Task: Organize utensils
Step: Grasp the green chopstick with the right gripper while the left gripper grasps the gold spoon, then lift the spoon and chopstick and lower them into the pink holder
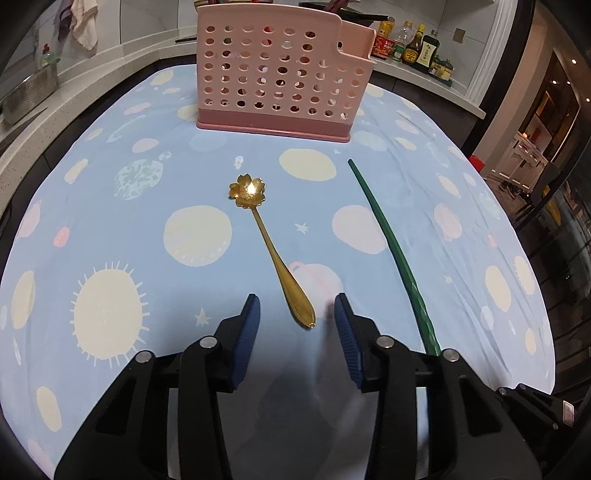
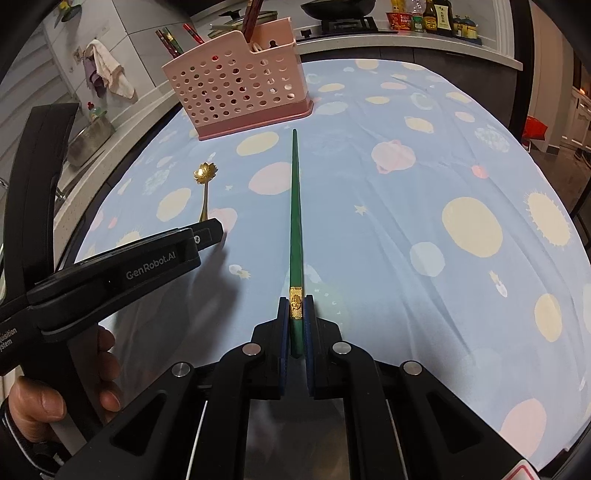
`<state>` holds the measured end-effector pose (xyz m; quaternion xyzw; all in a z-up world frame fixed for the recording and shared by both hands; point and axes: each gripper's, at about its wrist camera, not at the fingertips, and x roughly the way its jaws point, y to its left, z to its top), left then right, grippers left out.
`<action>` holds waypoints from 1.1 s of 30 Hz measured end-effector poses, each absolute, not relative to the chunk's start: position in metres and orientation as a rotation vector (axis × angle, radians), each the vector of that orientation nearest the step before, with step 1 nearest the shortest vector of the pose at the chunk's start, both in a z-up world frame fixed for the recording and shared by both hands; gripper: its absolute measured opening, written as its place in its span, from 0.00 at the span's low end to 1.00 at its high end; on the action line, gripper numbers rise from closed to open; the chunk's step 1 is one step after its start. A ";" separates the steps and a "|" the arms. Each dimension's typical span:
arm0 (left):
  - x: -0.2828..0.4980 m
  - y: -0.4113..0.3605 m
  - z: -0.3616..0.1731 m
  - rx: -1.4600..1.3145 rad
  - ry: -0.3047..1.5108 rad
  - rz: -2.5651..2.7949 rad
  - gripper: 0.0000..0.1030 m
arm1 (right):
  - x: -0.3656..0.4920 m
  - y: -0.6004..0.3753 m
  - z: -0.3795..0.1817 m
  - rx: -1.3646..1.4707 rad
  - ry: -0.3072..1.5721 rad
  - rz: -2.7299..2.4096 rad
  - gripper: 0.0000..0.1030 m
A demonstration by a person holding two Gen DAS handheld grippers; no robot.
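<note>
A gold spoon with a flower-shaped bowl lies on the blue spotted tablecloth. Its handle end shows between the blue pads of my left gripper, which is open, and neither pad touches it. My right gripper is shut on a green chopstick at its gold band, and the tip points toward the pink perforated utensil holder. The same chopstick runs along the right of the left wrist view. The holder stands at the far side with several chopsticks in it.
Sauce bottles line the counter behind the table. A metal strainer and hanging cloths are at the left. In the right wrist view a hand holds the left gripper. The table drops off at the right edge.
</note>
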<state>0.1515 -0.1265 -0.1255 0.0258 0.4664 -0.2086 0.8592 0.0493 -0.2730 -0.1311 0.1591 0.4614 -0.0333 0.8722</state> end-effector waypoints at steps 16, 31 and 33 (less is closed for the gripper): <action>0.141 -0.106 -0.107 0.019 0.971 -0.453 0.10 | 0.046 -0.274 -0.122 0.347 0.936 -0.054 0.07; 0.134 -0.071 -0.050 -0.065 0.870 -0.431 0.03 | 0.039 -0.261 -0.093 0.341 0.884 -0.024 0.07; 0.133 -0.068 -0.047 -0.069 0.861 -0.428 0.03 | 0.039 -0.260 -0.089 0.342 0.877 -0.021 0.07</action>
